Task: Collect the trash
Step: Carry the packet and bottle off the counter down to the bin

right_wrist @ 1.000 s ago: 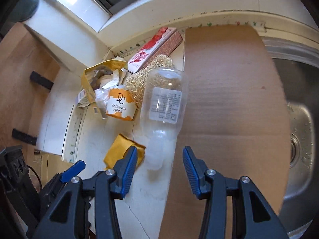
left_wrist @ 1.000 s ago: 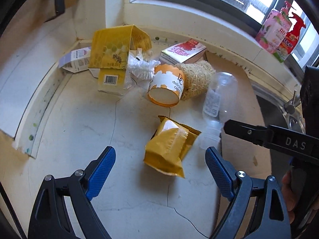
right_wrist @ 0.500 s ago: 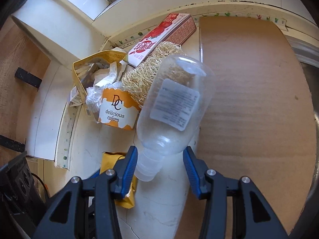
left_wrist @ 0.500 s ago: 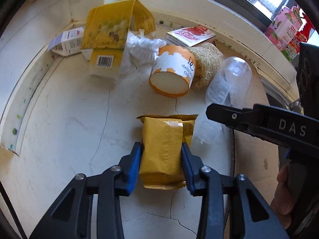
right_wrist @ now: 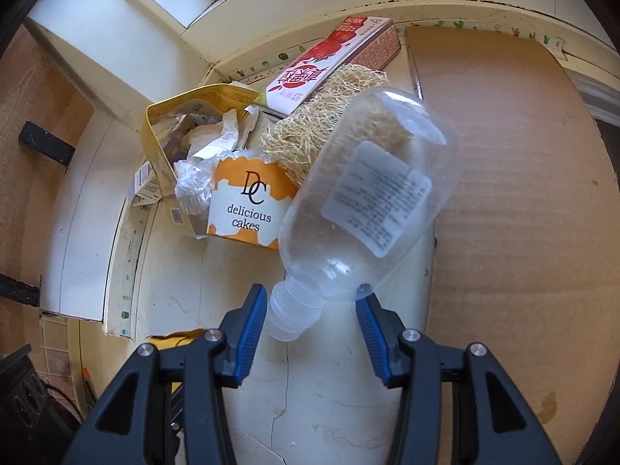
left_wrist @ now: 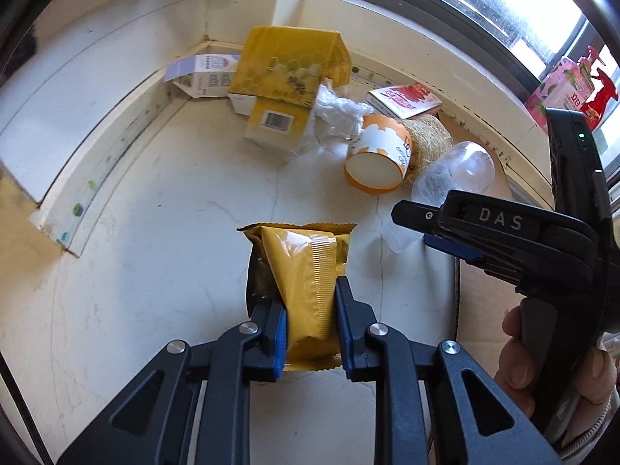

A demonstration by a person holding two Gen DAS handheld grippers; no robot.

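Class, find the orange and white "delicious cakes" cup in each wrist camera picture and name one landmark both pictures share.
Left wrist view: the cake cup lies on its side, upper right of centre, its round end facing the camera.
Right wrist view: the cake cup sits left of centre, lettering readable, just left of the clear plastic bottle.
Shared landmark: the straw-coloured fibre pad directly behind the cup.

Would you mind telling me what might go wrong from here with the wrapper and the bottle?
1. The left tongs pinch only the near end of the yellow wrapper; the crinkly foil might slip out when lifted.
2. The right tongs are open around the neck of the clear bottle; the smooth, round plastic could roll or squirt away as they close.
3. The bottle lies against the cake cup, so lifting it may shift the pile.
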